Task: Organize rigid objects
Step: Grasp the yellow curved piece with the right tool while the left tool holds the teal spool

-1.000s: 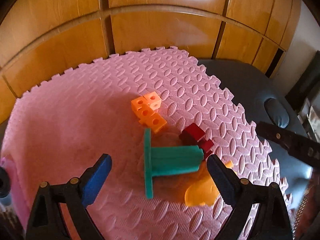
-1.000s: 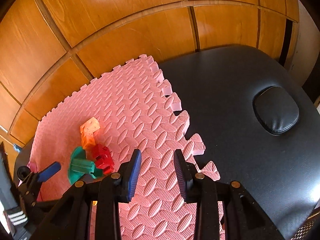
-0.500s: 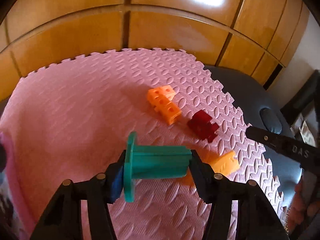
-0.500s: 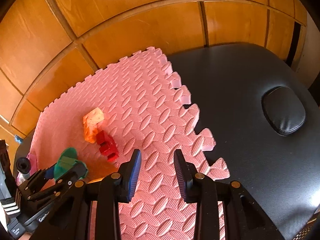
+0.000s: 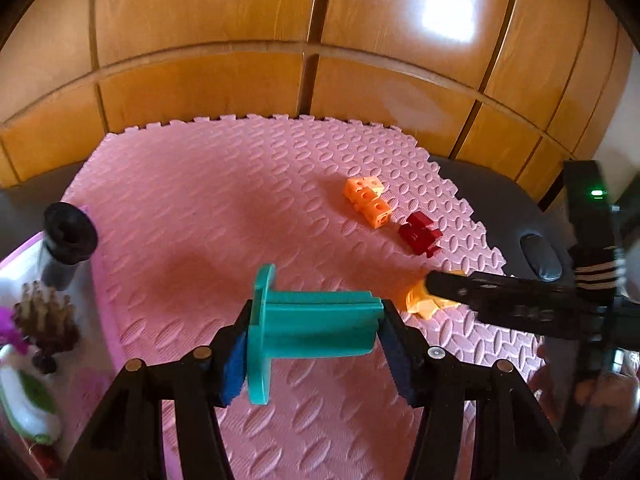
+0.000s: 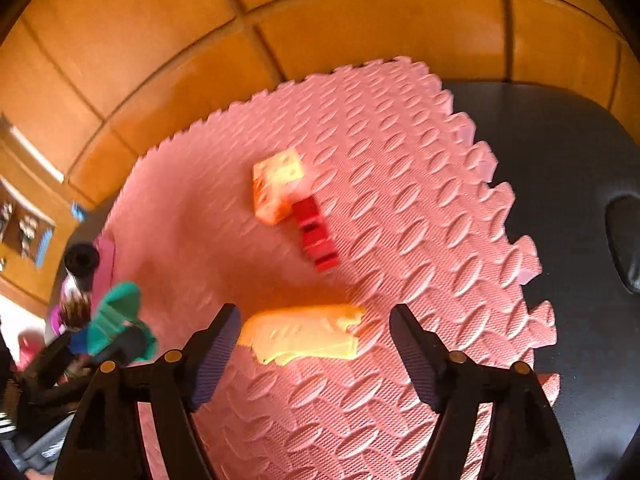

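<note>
My left gripper (image 5: 316,340) is shut on a teal flanged peg (image 5: 308,328) and holds it above the pink foam mat (image 5: 192,208). The peg also shows in the right wrist view (image 6: 116,316). My right gripper (image 6: 316,344) is open, its fingers on either side of a flat yellow-orange piece (image 6: 304,334) lying on the mat (image 6: 400,168); that piece is partly hidden behind the right gripper in the left wrist view (image 5: 420,302). Orange cube blocks (image 5: 366,200) (image 6: 276,190) and a red block (image 5: 420,234) (image 6: 316,232) lie farther back.
A pink bin at the left edge (image 5: 24,256) holds a black cylinder (image 5: 66,244), a pine cone (image 5: 46,320) and other items. Black padded table (image 6: 560,160) lies right of the mat. A wooden panel wall (image 5: 320,40) stands behind.
My left gripper closed on the teal peg, lifted it and swung left toward the bin. My right gripper opened wide and moved left to straddle the yellow-orange piece.
</note>
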Demonstrator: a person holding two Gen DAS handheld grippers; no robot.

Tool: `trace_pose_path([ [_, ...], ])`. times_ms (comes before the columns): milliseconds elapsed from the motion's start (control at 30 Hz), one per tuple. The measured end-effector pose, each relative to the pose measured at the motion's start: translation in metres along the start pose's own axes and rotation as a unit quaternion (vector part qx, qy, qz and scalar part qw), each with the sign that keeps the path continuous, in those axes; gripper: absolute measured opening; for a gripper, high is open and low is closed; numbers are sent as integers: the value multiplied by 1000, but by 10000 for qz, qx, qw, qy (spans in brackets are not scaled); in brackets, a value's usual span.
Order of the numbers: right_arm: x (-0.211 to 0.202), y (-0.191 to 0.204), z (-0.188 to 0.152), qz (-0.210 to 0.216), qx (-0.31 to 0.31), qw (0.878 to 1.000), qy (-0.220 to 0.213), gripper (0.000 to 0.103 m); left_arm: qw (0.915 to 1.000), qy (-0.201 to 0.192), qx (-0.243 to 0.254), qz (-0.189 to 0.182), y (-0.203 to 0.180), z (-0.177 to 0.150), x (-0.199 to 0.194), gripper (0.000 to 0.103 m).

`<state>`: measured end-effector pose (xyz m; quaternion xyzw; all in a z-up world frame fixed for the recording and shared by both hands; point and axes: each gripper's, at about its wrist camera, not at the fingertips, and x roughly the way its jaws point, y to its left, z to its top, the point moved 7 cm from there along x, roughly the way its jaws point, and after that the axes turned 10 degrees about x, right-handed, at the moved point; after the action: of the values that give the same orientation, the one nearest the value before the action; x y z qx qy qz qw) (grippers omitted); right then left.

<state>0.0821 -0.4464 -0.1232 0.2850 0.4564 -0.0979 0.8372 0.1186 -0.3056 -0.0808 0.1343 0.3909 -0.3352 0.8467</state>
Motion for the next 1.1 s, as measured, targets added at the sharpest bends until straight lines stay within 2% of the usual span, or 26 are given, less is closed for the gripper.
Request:
trace_pose_path([
  [233, 13, 10, -8, -237, -494, 9985, 51, 83, 9996, -289, 19, 64, 1, -6, -31, 59],
  [367, 17, 13, -9, -486, -783, 9957, -105, 83, 9991, -418, 44, 110, 2, -8, -44, 59],
  [433, 19, 15, -10, -572, -932, 9938, -201, 78, 9989, -462, 41, 115, 3, -10, -51, 59],
  [467, 19, 16, -10, -722, -1089, 9910, -290, 65, 9988, -481, 35, 113, 4, -12, -55, 59],
  [633, 20, 17, -13, -844, -1266, 9878, -322, 66, 9982, -596, -6, 100, 15, -24, -79, 59],
  [833, 20, 16, -14, -788, -1311, 9877, -322, 66, 9963, -697, -438, 237, 62, -48, -116, 59],
  [933, 17, 17, -14, -789, -1327, 9874, -342, 66, 9939, -684, -743, 434, 91, -65, -134, 59],
  [1100, 16, 18, -16, -792, -1378, 9865, -387, 66, 9911, -594, -982, 669, 119, -97, -152, 59],
])
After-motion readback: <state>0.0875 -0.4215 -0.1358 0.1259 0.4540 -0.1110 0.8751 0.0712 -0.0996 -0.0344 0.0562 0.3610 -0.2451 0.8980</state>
